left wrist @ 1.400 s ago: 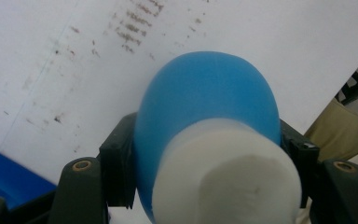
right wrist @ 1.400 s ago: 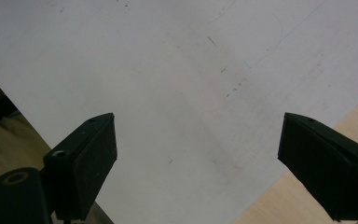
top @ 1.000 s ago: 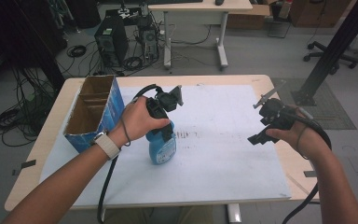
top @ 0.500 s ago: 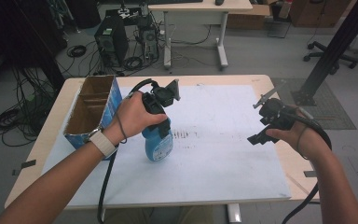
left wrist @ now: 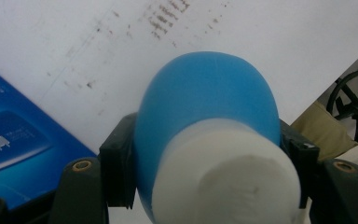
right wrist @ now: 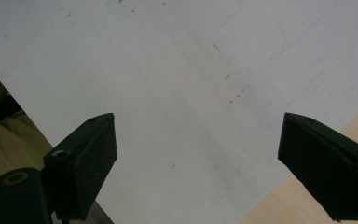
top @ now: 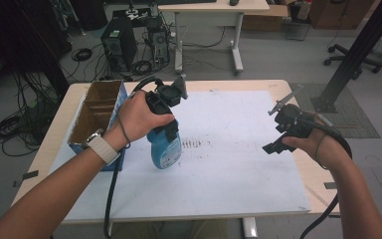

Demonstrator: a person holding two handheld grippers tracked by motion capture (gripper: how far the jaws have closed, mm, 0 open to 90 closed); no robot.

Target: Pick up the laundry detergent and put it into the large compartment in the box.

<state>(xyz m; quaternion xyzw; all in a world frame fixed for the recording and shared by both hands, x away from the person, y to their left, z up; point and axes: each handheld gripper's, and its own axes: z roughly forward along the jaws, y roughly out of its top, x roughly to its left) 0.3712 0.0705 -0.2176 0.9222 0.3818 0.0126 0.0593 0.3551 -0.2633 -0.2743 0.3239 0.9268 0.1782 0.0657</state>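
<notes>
A blue bottle (top: 168, 149) with a white cap (left wrist: 228, 182) hangs upright in my left gripper (top: 164, 130), whose jaws are shut on its upper part just below the cap. In the left gripper view the bottle (left wrist: 209, 102) sits between the two black jaws of that gripper (left wrist: 209, 158), with the white mat (left wrist: 121, 56) beneath it. My right gripper (top: 278, 142) hovers over the right part of the mat. Its jaws stand wide open with nothing between them, as the right gripper view also shows of this gripper (right wrist: 198, 126).
An open cardboard box (top: 97, 112) with blue sides (left wrist: 14, 140) stands at the table's left, close beside the bottle. The white mat (top: 229, 174) covers most of the wooden table (top: 54, 132). Dark smudges (top: 193, 144) mark the mat's middle. Desks, computers and cables lie beyond the table.
My left hand has lifted the bottle a little and shifted it slightly left toward the box. The right gripper has stayed where it was, still open.
</notes>
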